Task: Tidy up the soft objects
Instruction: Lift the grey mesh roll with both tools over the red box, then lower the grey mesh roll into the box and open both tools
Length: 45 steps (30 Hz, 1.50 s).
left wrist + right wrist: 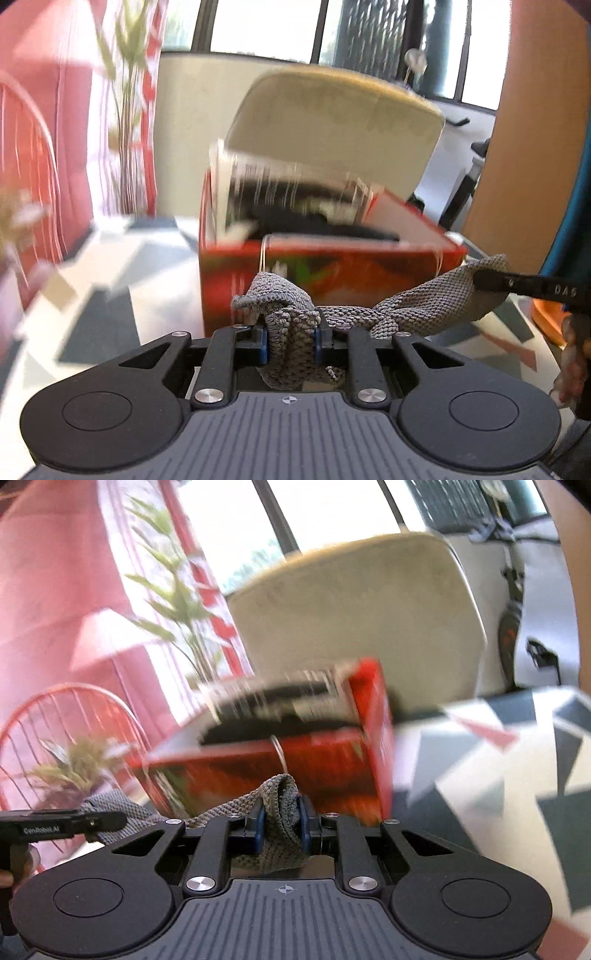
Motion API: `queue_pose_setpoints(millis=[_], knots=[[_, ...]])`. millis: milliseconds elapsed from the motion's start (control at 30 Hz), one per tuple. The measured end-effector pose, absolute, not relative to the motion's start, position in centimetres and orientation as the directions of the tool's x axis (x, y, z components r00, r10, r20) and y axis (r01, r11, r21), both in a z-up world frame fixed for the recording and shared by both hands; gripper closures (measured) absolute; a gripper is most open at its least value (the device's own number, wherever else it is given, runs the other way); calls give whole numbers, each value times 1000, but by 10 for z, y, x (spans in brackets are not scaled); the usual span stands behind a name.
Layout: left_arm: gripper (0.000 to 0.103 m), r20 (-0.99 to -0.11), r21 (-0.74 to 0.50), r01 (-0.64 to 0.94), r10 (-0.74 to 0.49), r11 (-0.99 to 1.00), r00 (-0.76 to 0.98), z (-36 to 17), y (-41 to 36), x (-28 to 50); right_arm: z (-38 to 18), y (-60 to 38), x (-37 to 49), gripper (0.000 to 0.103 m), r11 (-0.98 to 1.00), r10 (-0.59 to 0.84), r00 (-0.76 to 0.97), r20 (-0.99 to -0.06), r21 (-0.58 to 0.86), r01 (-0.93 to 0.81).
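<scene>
A grey knitted cloth hangs stretched between both grippers, lifted off the patterned table. My left gripper is shut on one bunched corner of it, the blue pads pressing the knit from both sides. My right gripper is shut on the other corner. In the left wrist view the right gripper's black fingers clamp the cloth's far end at the right; in the right wrist view the left gripper's fingers show at the left edge. Just behind the cloth stands a red open box with dark things inside.
The table top has a grey, white and pink triangle pattern. A beige chair back rises behind the box. A red wire chair and green plants stand at the left. A person's hand shows at the right edge.
</scene>
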<state>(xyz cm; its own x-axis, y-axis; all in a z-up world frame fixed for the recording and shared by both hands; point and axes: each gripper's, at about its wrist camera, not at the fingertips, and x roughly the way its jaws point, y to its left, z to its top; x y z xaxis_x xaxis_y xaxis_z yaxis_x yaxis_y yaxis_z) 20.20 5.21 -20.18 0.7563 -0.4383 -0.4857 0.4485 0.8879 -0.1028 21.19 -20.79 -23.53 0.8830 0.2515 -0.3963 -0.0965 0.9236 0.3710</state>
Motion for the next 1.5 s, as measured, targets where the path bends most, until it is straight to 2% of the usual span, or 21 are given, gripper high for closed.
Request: queue_pose_setpoints(millis=[167,333,567,833,1033,1300,1500], knots=[[81,-392,-111,446,-451,888,802,-165,53,206,-189,-208,222,87,935,263,908,-325,317,-157],[80,-361,-95,437,-440,895,822,-141,38,238,-154,-214,253,87,948,245,919,-308,274,-161],[80,-451,-97,412,-409,906,793,-145,15,297,-144,-221,317,87,964,193,903,-385,248,-100],[80,-606,-3,483,-386,875,695,-179,-10,326,-180,-205,355,87,979,176,813,-555,182,-88],[80,-670,-40,473,-375,880,641,-194,-6,344,-204,-195,366,87,985,158,756,-635,154,-76],[80,-708,-29,475,-353,880,611,-206,-8,347,-219,-194,369,87,984,163,724,-670,165,-69],[67,-690,-20,468,-351,883,633,-199,-7,346,-217,-195,366,85,991,122,731,-672,129,-46]])
